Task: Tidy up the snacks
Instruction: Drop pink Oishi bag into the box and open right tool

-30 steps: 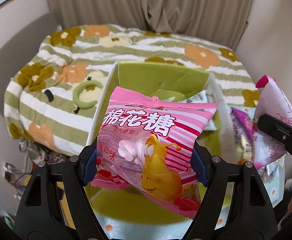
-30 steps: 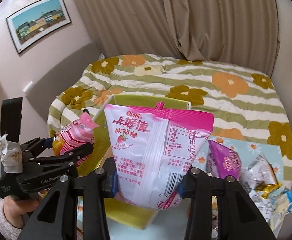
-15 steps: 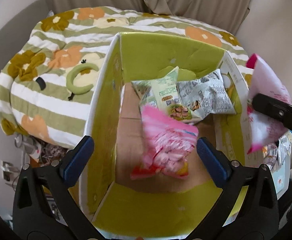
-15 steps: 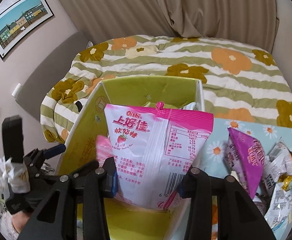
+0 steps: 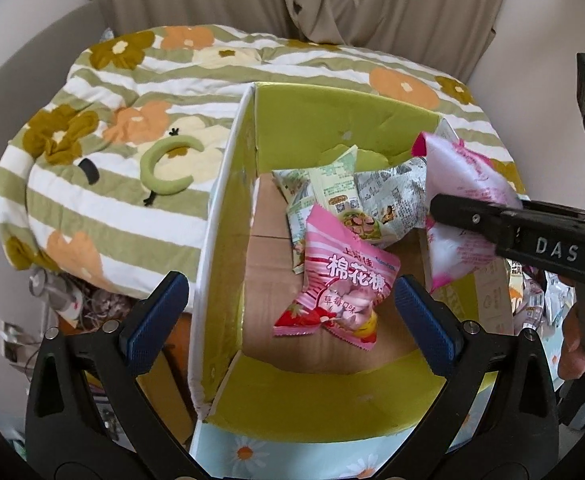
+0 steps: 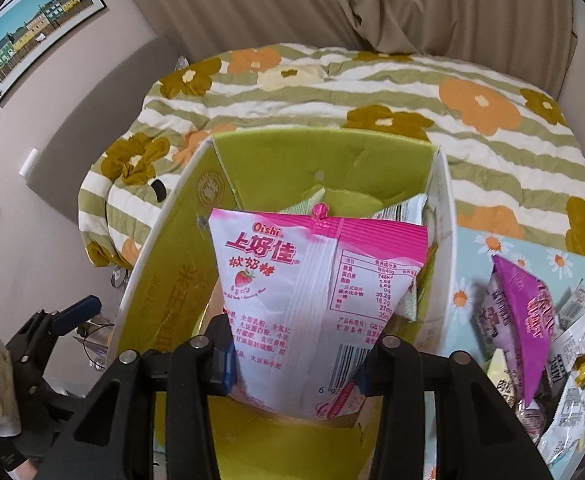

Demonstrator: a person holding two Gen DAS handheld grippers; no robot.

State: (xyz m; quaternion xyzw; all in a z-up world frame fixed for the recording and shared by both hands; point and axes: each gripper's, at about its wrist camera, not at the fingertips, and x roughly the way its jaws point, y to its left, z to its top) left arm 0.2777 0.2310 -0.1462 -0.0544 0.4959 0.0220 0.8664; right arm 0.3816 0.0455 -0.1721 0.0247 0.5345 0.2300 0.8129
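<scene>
A green-lined cardboard box (image 5: 324, 128) stands open below both grippers. My left gripper (image 5: 290, 304) is open and empty above it. A pink striped marshmallow bag (image 5: 340, 280) lies on the box floor between my fingers, in front of two green and grey snack bags (image 5: 356, 196). My right gripper (image 6: 294, 364) is shut on a pink and white Oishi candy bag (image 6: 316, 292) and holds it upright over the box (image 6: 320, 160). That bag also shows in the left wrist view (image 5: 464, 184), over the box's right side.
Several loose snack packs, one purple (image 6: 528, 316), lie on a daisy-print mat (image 6: 476, 248) right of the box. A flowered striped quilt (image 5: 132, 168) covers the bed behind. The left gripper shows at the lower left of the right wrist view (image 6: 52, 320).
My left gripper opened and let go of the marshmallow bag, which dropped onto the box floor. My right gripper moved with the Oishi bag over the box.
</scene>
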